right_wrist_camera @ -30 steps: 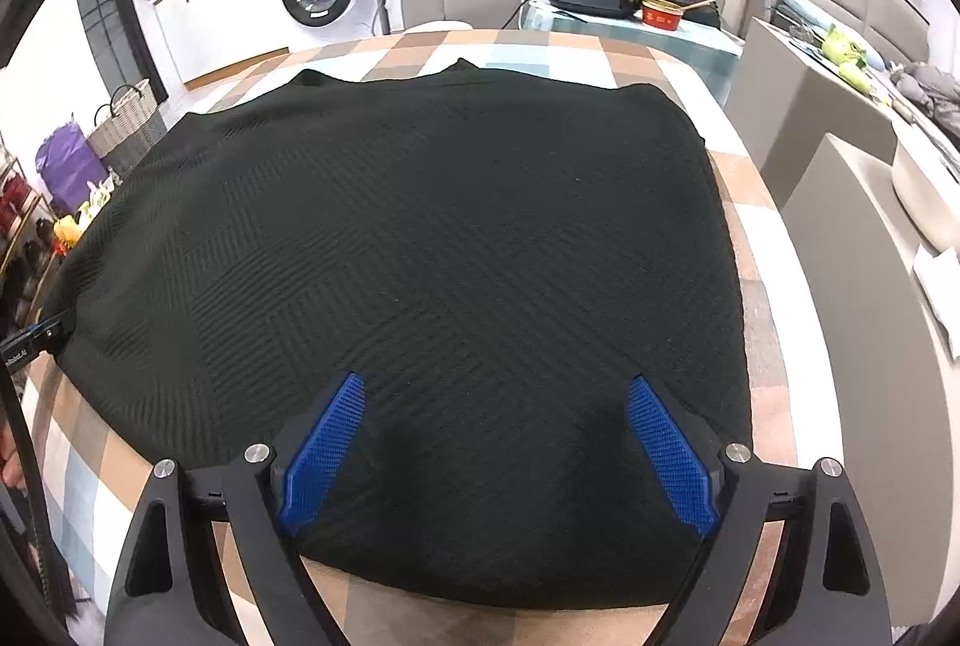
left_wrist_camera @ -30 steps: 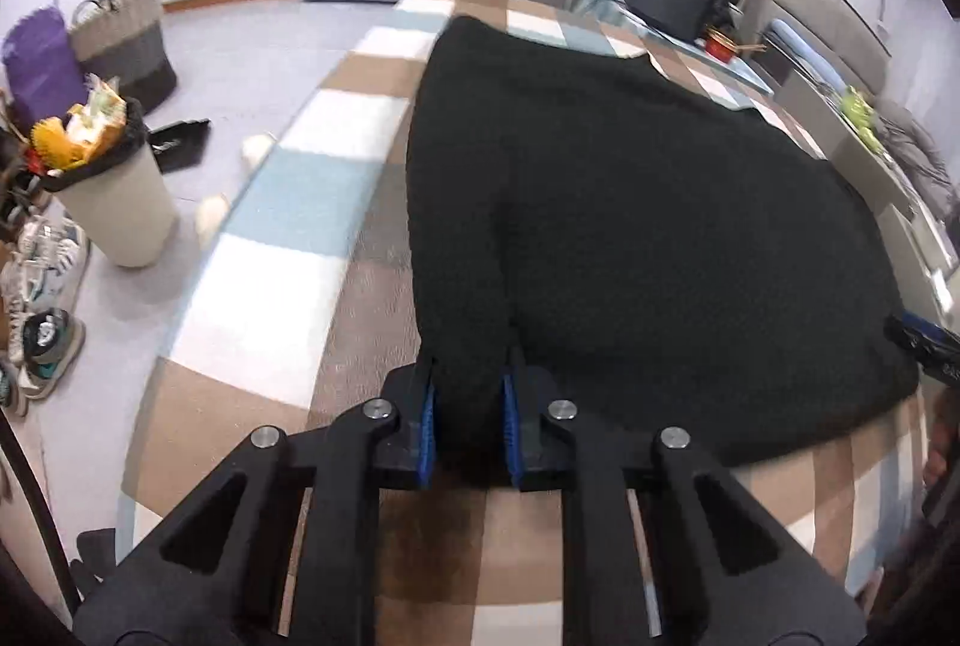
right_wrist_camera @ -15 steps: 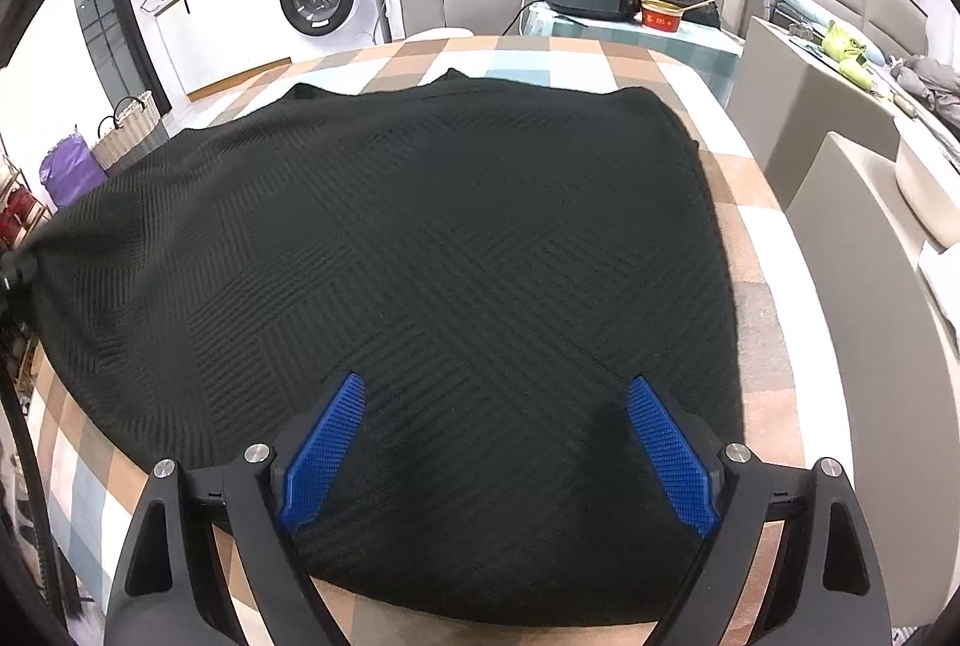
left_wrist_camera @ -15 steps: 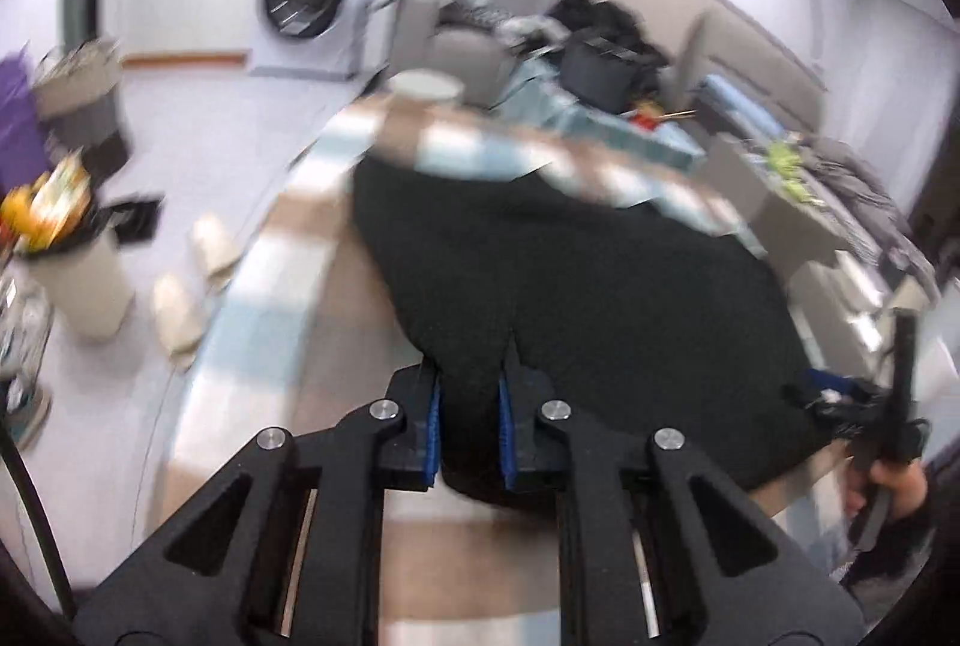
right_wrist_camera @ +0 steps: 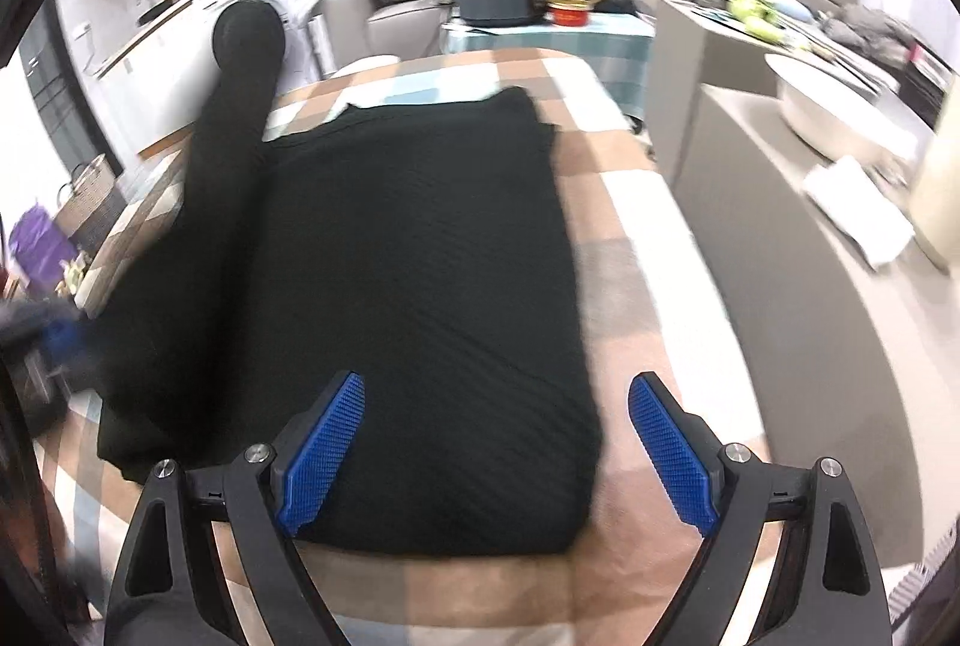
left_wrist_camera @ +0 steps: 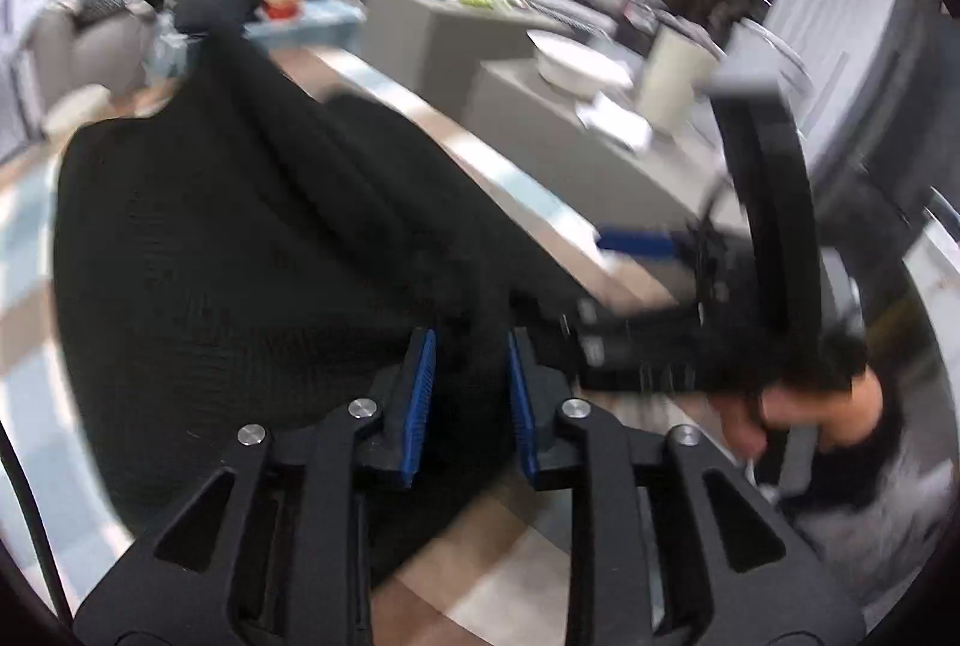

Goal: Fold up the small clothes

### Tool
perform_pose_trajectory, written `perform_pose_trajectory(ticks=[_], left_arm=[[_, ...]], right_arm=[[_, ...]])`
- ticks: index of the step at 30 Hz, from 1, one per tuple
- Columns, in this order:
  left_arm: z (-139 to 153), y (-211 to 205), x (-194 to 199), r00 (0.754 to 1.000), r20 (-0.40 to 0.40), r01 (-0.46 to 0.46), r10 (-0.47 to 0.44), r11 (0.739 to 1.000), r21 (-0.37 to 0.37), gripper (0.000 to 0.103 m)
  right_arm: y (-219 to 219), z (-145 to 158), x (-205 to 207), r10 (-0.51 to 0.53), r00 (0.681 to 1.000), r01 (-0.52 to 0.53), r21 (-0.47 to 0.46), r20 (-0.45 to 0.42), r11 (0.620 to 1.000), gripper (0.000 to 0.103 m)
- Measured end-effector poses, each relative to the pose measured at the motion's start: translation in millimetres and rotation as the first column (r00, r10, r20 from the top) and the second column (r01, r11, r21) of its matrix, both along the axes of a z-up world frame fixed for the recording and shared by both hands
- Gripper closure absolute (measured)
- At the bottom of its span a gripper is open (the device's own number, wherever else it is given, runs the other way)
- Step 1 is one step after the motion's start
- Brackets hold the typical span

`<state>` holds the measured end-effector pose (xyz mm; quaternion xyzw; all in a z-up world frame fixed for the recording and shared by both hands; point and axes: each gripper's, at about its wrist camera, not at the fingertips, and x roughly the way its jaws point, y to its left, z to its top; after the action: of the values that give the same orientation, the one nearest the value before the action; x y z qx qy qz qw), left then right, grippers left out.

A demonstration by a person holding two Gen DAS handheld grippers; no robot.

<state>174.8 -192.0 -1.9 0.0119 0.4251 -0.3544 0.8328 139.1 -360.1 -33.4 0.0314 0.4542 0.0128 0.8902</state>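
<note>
Black knit garment (right_wrist_camera: 420, 286) lies on the checked tablecloth (right_wrist_camera: 636, 238), its left part lifted into a blurred fold. Left gripper (left_wrist_camera: 468, 400): jaws opening, cloth between the blue pads; whether they still press on it cannot be told. Right gripper (right_wrist_camera: 498, 454): jaws wide apart over the garment's near edge, holding nothing.

Black knit garment (right_wrist_camera: 420, 286) on checked table, left side folded over.
</note>
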Motion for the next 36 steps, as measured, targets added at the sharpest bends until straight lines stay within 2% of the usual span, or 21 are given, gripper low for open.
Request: perform_pose_trajectory(ticks=[1,3,5,8,10,12,13,14,18,19,22,27,32,33,34,35,36], left_arm=[[-2.0,2.2,-3.3,1.000,-0.003,-0.002,0.002,1.000,-0.002,0.075],[-0.8,14.3,-9.2,0.999,0.014,-0.034,0.034,0.999,-0.001,0.041],[2.8,39.4,-11.8,0.994,0.046,-0.095,0.096,0.995,-0.024,0.036],[3.4,79.7,-7.2,0.978,0.042,-0.203,0.203,0.979,-0.020,0.035],[-2.6,109.3,2.9,0.952,0.041,-0.303,0.303,0.953,0.001,0.035],[-8.9,127.4,8.6,0.934,0.023,-0.356,0.356,0.934,0.028,0.035],[-13.6,135.2,12.2,0.925,0.007,-0.381,0.381,0.924,0.042,0.035],[-20.0,138.7,16.6,0.918,-0.006,-0.395,0.396,0.917,0.050,0.035],[-38.3,144.1,18.2,0.921,-0.027,-0.385,0.388,0.919,0.085,0.035],[-40.5,145.8,14.3,0.922,-0.025,-0.381,0.385,0.919,0.096,0.035],[-40.7,141.1,4.4,0.934,0.002,-0.354,0.356,0.929,0.109,0.035],[-33.9,115.6,-5.8,0.954,0.001,-0.297,0.298,0.950,0.101,0.035],[-35.4,113.1,-10.2,0.953,-0.008,-0.300,0.303,0.948,0.108,0.035],[-35.2,114.1,-10.8,0.951,-0.009,-0.306,0.309,0.946,0.106,0.035],[-34.7,115.9,-11.5,0.948,-0.009,-0.317,0.319,0.943,0.104,0.035],[-33.7,119.1,-12.0,0.943,-0.011,-0.330,0.332,0.939,0.099,0.035],[-32.3,120.5,-12.4,0.941,-0.012,-0.335,0.338,0.937,0.096,0.035]], right_arm=[[-2.4,-0.3,-0.7,-0.009,1.000,0.009,-0.001,-0.003,1.000,0.012],[-7.3,-0.1,-0.7,-0.016,1.000,0.016,0.004,-0.009,1.000,0.012],[-9.2,1.2,-0.6,-0.009,1.000,0.009,0.000,-0.010,1.000,0.012],[-14.6,7.5,-1.3,-0.005,1.000,0.005,0.006,0.002,1.000,0.012],[-15.6,13.7,-2.2,0.005,1.000,-0.006,0.058,0.017,0.998,0.012],[-11.5,18.3,0.4,0.034,0.999,-0.037,0.115,0.029,0.993,0.012],[-6.5,19.6,1.7,0.058,0.998,-0.063,0.147,0.037,0.987,0.014],[0.4,19.1,3.9,0.087,0.995,-0.093,0.177,0.039,0.980,0.020],[24.5,6.3,16.6,0.194,0.981,-0.182,0.286,-0.015,0.941,0.040],[29.4,4.3,18.1,0.211,0.977,-0.194,0.300,-0.026,0.934,0.048],[33.4,6.2,16.5,0.237,0.971,-0.217,0.313,-0.026,0.925,0.049],[34.6,14.7,18.5,0.285,0.958,-0.271,0.325,0.003,0.906,0.054],[45.0,-14.0,54.8,0.309,0.948,-0.271,0.318,-0.075,0.909,0.056],[49.9,-20.4,61.8,0.313,0.946,-0.273,0.313,-0.086,0.910,0.060],[55.0,-24.0,67.4,0.318,0.943,-0.277,0.304,-0.094,0.911,0.074],[59.5,-21.8,67.8,0.341,0.937,-0.305,0.294,-0.080,0.906,0.095],[63.3,-14.6,68.7,0.354,0.933,-0.325,0.286,-0.057,0.902,0.095]])
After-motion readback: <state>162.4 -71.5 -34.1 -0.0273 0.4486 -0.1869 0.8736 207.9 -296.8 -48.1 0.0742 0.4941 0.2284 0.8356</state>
